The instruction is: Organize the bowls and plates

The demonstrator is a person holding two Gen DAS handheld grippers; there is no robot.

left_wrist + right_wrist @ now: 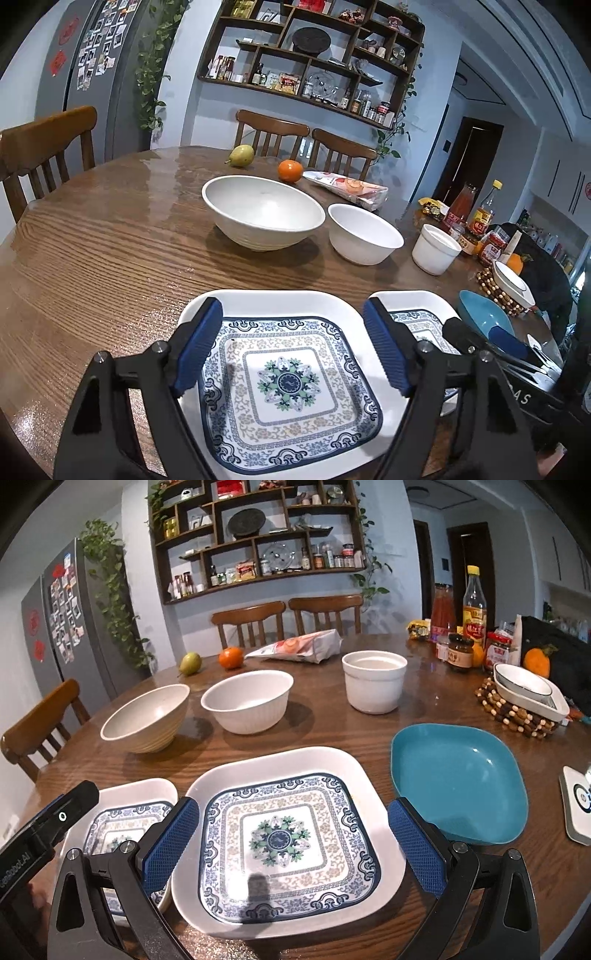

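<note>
My left gripper (291,310) is open, its blue pads hovering over a small square blue-patterned plate (284,384) on the wooden table (110,266). My right gripper (291,806) is open too, poised above a larger plate (284,834) of the same pattern with nothing between its fingers. The small plate (125,812) lies just left of the large one. A teal plate (458,782) sits to the right. Behind stand a cream bowl (147,716), a white ribbed bowl (247,701) and a white pot (373,681).
A pear (190,663), an orange (231,657) and a food packet (299,648) lie at the far side. Bottles and jars (472,627) crowd the right, beside a white dish on a beaded trivet (528,694). Chairs ring the table.
</note>
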